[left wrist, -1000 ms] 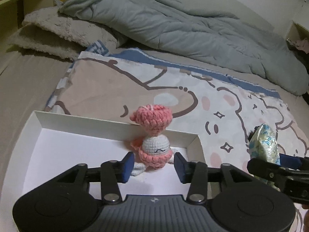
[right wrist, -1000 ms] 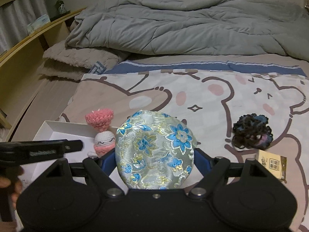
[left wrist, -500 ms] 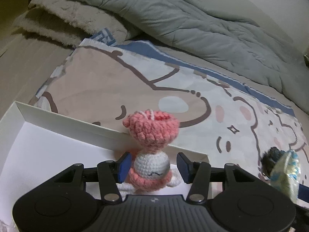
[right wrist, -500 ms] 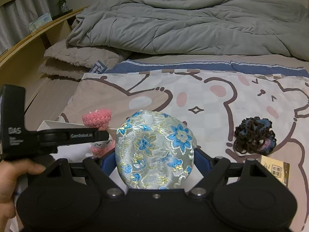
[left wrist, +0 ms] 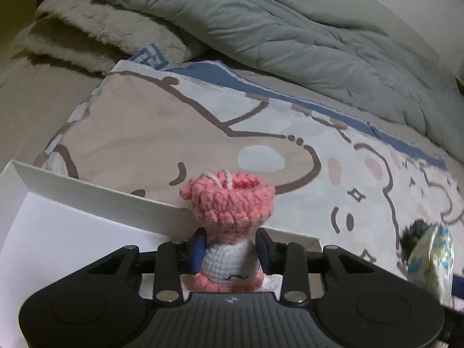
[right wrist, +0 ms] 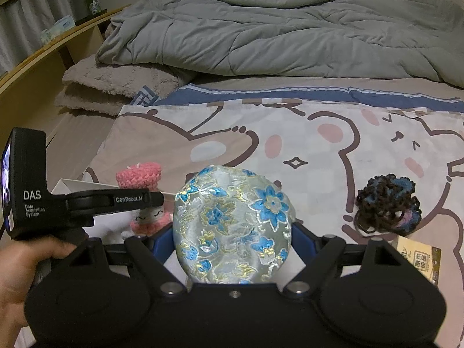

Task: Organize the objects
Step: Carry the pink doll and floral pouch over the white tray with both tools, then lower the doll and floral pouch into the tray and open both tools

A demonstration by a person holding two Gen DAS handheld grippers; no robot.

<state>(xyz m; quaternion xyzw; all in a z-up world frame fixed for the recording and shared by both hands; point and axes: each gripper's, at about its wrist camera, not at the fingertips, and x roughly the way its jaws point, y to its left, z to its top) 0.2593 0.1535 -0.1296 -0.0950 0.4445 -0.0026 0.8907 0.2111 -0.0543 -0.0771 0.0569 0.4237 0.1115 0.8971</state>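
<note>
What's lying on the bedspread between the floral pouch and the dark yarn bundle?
Nothing: in the right wrist view, only bare bedspread separates pouch and yarn bundle.

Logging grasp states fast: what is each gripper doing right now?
Left gripper: closed on the pink crochet doll, over the white box.
Right gripper: closed on the blue-flowered brocade pouch.

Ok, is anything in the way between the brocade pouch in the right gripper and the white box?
Yes. The left gripper, shut on the crochet doll, stands over the white box, just left of the brocade pouch.
</note>
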